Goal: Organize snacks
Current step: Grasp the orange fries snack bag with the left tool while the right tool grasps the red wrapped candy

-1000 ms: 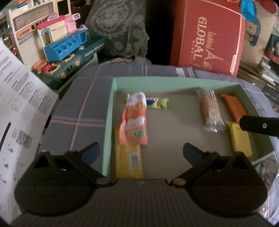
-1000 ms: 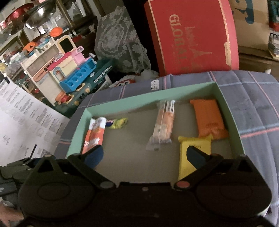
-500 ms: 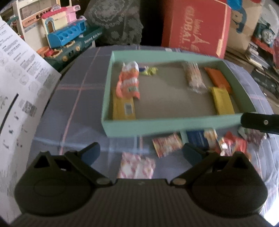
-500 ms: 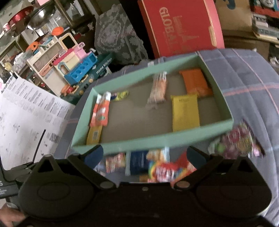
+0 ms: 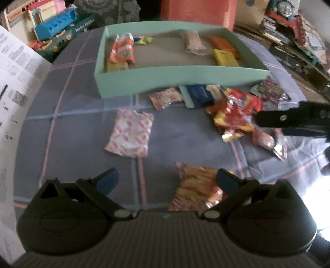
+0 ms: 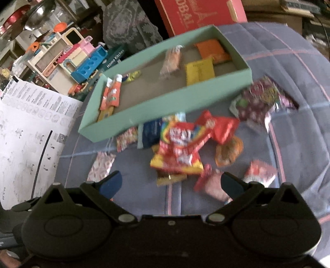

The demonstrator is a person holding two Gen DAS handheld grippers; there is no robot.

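Observation:
A mint-green box [image 5: 177, 77] [image 6: 165, 107] on the plaid cloth holds several snack packs, among them an orange-white pouch [image 5: 122, 51] and a yellow bar [image 5: 225, 57]. Loose snacks lie in front of it: a pink-white packet [image 5: 131, 133], a red-yellow bag [image 6: 179, 148], a dark blue pack [image 5: 199, 95], a gold-orange packet [image 5: 196, 187]. My left gripper [image 5: 167, 179] is open, above the gold-orange packet. My right gripper [image 6: 171, 182] is open over the red-yellow bag's near edge, and shows as a black bar in the left wrist view [image 5: 292, 118].
A white printed sheet [image 6: 26, 132] stands at the left. A toy kitchen set [image 6: 82, 61] and a red box [image 6: 198, 14] sit behind the green box. A purple floral packet [image 6: 262, 101] lies at the right.
Both grippers have pulled back and up from over the green box. The loose snacks in front of the box have come into view. Both stay open.

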